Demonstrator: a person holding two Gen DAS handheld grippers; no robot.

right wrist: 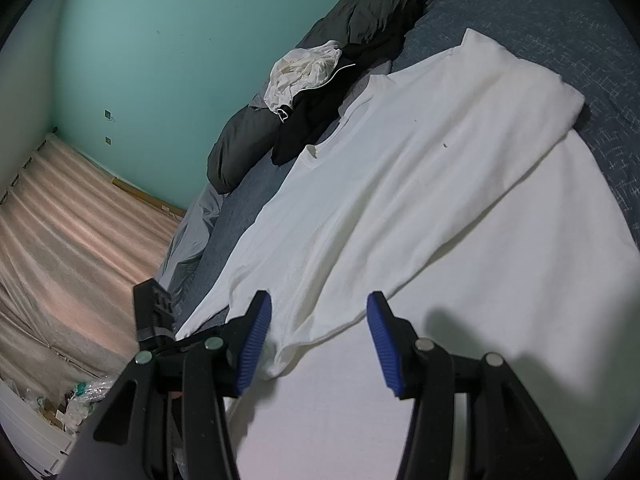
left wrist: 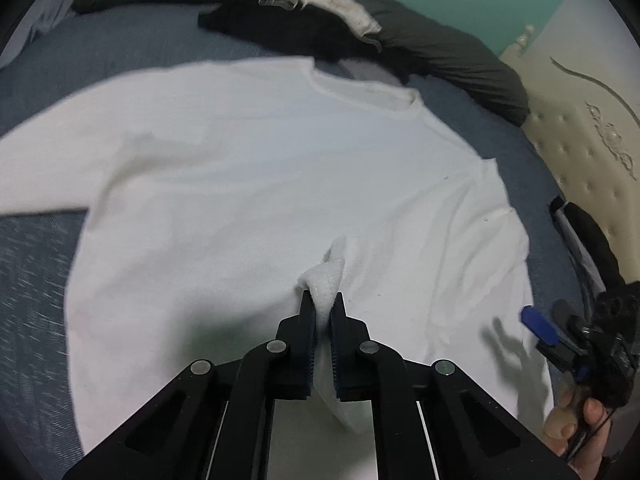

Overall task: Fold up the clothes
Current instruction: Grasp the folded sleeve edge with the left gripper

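Note:
A white long-sleeved shirt [left wrist: 248, 168] lies spread on a blue bedspread [left wrist: 36, 264], collar at the far side. My left gripper [left wrist: 322, 300] is shut on a pinched fold of the shirt's white fabric [left wrist: 326, 280] near its lower middle. The right gripper [left wrist: 538, 326], blue-padded, shows at the right edge of the left wrist view, over the shirt's right side. In the right wrist view the right gripper [right wrist: 318, 312] is open just above a folded-over edge of the shirt [right wrist: 400, 208], holding nothing.
A pile of dark and white clothes [left wrist: 304, 12] and a dark grey duvet [left wrist: 460, 60] lie at the far side of the bed. A cream mattress [left wrist: 592, 136] stands at the right. Teal wall [right wrist: 160, 60] and a pink curtain [right wrist: 68, 240] are beyond the bed.

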